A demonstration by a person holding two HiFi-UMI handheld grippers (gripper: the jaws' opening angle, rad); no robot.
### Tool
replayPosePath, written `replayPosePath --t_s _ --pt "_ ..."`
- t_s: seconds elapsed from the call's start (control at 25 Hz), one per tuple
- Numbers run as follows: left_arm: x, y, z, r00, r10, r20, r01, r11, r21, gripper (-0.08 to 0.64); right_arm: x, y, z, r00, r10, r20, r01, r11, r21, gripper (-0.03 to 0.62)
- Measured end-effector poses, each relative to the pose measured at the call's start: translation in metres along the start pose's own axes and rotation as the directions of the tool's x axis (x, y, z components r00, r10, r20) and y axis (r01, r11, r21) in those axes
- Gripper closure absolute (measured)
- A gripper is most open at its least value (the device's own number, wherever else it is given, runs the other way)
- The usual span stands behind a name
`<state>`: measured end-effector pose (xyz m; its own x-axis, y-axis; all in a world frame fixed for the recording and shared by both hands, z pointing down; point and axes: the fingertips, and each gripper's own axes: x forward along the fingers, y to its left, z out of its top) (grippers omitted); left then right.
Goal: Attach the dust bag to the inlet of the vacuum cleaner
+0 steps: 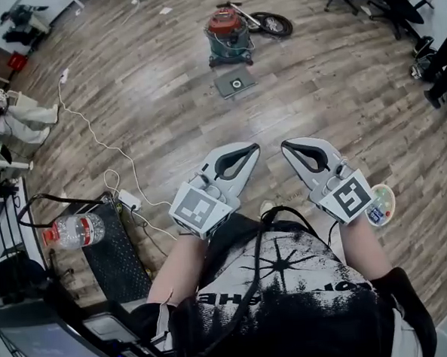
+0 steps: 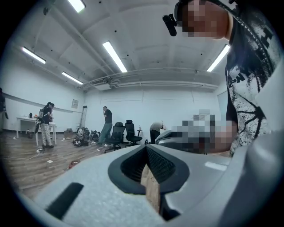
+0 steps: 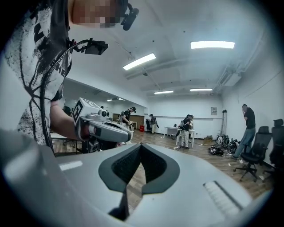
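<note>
Task not begun: left gripper and right gripper are held with fingers closed on nothing, while dust bag is seen flat on the floor, unattached, beside vacuum cleaner, well beyond the fingers.

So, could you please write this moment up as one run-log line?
dust bag: flat on floor, unattached | vacuum cleaner: beside it | left tool: shut, empty | right tool: shut, empty
</note>
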<state>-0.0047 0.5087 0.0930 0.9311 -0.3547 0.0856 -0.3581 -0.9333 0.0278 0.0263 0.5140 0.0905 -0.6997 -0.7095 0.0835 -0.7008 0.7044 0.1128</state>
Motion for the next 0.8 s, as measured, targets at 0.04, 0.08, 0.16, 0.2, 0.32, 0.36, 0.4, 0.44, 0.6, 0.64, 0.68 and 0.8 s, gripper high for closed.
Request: replayPosePath --t_s 0.04,0.08,0.16,0.2,0.32,0.36,0.4,0.44,0.6,0.64,0.68,0.8 --pt "0.003 0.005 0.001 1.000 0.012 -0.005 -0.012 1.000 -0.009 0.560 0.002 -0.005 0.001 1.000 0.004 0.008 -0.004 1.000 -0.002 0.584" --pt "0.004 0.011 0.002 1.000 0.024 -0.011 -0.025 1.000 -0.017 0.560 0.005 -0.010 0.002 1.000 0.010 0.014 -0.010 1.000 -0.004 0.584" --pt "0.006 0.024 0.003 0.999 0.047 -0.011 -0.047 0.999 -0.021 0.560 0.012 -0.018 0.005 0.999 0.020 0.038 -0.020 1.000 -0.013 0.584" --pt "0.008 0.030 0.004 0.998 0.055 -0.012 -0.055 0.998 -0.026 0.560 0.016 -0.023 0.006 0.999 0.023 0.044 -0.022 1.000 -0.016 0.584" --pt "0.011 0.049 0.002 0.998 0.062 -0.018 -0.063 0.997 -0.038 0.560 0.032 -0.037 0.005 0.999 0.026 0.029 -0.025 1.000 -0.014 0.584" --pt "0.013 0.056 0.002 0.998 0.060 -0.016 -0.060 0.997 -0.038 0.560 0.037 -0.041 0.003 1.000 0.024 0.009 -0.024 1.000 -0.011 0.584" --pt "0.016 0.064 0.003 0.998 0.056 -0.011 -0.056 0.998 -0.036 0.560 0.044 -0.046 0.001 1.000 0.021 -0.005 -0.021 1.000 -0.011 0.584" --pt "0.019 0.072 0.004 0.999 0.050 -0.006 -0.050 0.998 -0.033 0.560 0.051 -0.052 0.002 1.000 0.015 -0.003 -0.015 1.000 -0.016 0.584" --pt "0.034 0.119 0.009 1.000 0.022 -0.010 -0.022 1.000 -0.006 0.560 0.087 -0.086 0.002 1.000 -0.018 -0.005 0.018 1.000 -0.017 0.584" --pt "0.038 0.132 0.012 1.000 0.014 -0.011 -0.014 1.000 0.004 0.560 0.096 -0.093 0.001 1.000 -0.024 -0.012 0.024 1.000 -0.014 0.584" --pt "0.041 0.146 0.015 1.000 0.003 -0.008 -0.003 1.000 0.011 0.560 0.105 -0.101 -0.001 0.999 -0.030 -0.027 0.030 1.000 -0.008 0.584" --pt "0.048 0.189 0.022 1.000 -0.026 0.004 0.026 0.999 0.026 0.560 0.137 -0.123 -0.003 0.997 -0.053 -0.056 0.053 0.999 -0.006 0.584"
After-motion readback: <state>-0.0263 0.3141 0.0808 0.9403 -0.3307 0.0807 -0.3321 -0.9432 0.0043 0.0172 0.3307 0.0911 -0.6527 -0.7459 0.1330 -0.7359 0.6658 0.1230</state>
